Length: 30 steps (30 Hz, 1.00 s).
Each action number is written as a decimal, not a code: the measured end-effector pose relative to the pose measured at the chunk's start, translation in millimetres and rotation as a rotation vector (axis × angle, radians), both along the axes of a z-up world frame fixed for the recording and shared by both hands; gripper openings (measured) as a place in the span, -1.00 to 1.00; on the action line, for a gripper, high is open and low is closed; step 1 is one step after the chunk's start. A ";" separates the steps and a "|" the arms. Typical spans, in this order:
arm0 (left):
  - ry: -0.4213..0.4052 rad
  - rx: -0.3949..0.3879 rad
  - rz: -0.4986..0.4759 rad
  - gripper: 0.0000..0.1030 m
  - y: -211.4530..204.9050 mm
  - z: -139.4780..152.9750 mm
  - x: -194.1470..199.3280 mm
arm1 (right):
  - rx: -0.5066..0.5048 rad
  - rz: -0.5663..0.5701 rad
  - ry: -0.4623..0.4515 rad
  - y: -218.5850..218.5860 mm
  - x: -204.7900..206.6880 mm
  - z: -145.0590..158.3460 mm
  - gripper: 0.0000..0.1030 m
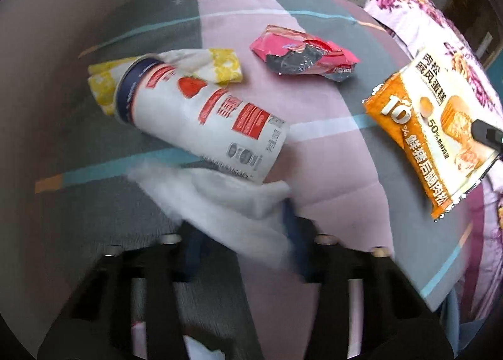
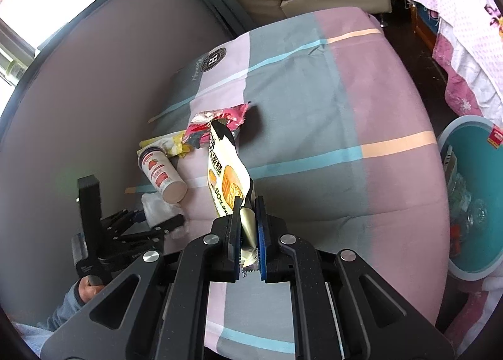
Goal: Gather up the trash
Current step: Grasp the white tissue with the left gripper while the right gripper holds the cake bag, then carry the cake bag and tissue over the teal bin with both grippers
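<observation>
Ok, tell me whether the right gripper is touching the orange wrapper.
Touching. The right wrist view shows the right gripper with both fingers closed on the orange wrapper's lower edge, the wrapper lifted off the bedsheet.

Five bits of trash on the bedspread (image 2: 330, 102), let's count them off. One strawberry cup (image 1: 201, 118) lying on its side, just ahead of the left gripper (image 1: 248, 234). One white tissue (image 1: 226, 199), right between that gripper's fingers. One yellow-and-white napkin (image 1: 220, 67) behind the cup. One crumpled pink wrapper (image 1: 301, 52) farther ahead. One orange cake wrapper (image 2: 224, 177), pinched in the right gripper (image 2: 248, 202). Two grippers, then. And one teal bin (image 2: 474, 190) off to the right gripper's right.
</observation>
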<state>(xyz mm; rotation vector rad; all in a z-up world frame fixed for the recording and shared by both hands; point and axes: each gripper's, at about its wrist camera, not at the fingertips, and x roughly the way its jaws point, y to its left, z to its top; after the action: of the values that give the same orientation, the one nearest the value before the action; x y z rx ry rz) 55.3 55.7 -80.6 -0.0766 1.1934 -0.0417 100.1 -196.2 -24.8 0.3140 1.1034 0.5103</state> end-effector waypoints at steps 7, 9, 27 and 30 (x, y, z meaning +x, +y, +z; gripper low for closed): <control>-0.012 -0.045 -0.008 -0.52 -4.5 24.1 -18.8 | 0.038 -0.027 -0.025 -18.1 -3.7 2.1 -0.85; -0.026 -0.066 -0.026 -0.52 -10.9 34.7 -23.9 | 0.045 -0.035 -0.032 -22.9 -4.4 3.2 -0.85; -0.136 -0.098 -0.367 -0.52 -187.7 81.9 18.6 | 0.074 -0.294 -0.165 -142.2 -32.5 31.7 -0.85; -0.132 -0.107 -0.432 -0.52 -222.4 80.3 25.8 | 0.074 -0.369 -0.179 -171.1 -40.1 32.9 -0.85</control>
<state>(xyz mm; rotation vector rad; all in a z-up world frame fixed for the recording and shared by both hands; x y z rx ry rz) 81.1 -166.7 -0.3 0.0907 1.0580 -0.4834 60.0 -367.3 8.2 0.5150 0.8293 0.2455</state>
